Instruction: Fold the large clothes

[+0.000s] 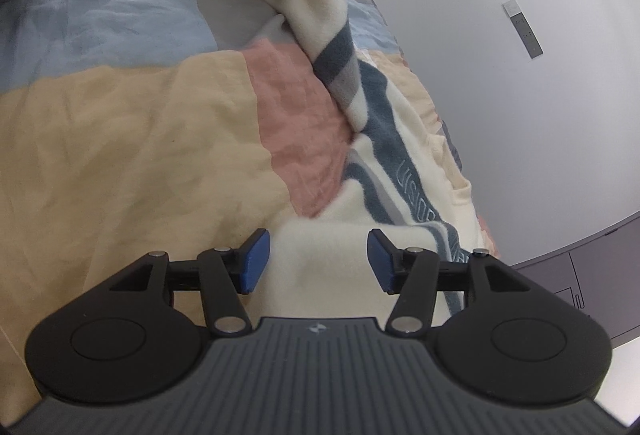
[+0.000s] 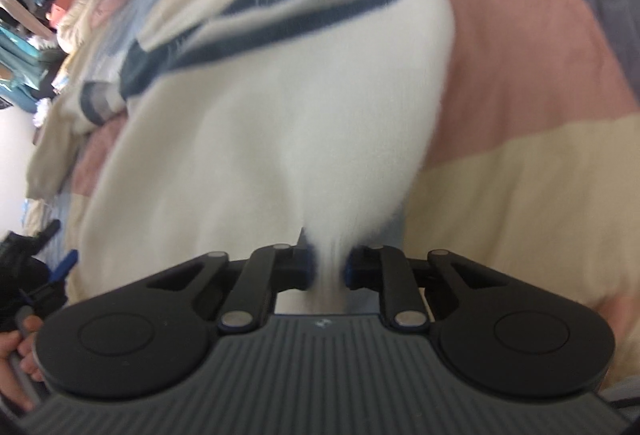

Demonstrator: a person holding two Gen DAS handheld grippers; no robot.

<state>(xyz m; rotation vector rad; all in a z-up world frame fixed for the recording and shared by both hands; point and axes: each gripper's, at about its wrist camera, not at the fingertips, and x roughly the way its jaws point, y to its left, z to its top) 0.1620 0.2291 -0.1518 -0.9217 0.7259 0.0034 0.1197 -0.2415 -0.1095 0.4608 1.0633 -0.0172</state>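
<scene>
Right wrist view: cream sweater (image 2: 280, 123) pinched at its near edge on a patchwork bed.

The sweater, cream fleece with dark blue and grey stripes, lies spread over the pastel quilt (image 2: 540, 155), blurred in this view. The right gripper (image 2: 329, 267) has its blue pads pressed together on a gathered fold of it. The left gripper (image 1: 318, 261) hangs over the sweater's cream part (image 1: 320, 235) with its jaws spread and nothing clamped. A white wall (image 1: 520, 115) runs alongside the bed.
</scene>
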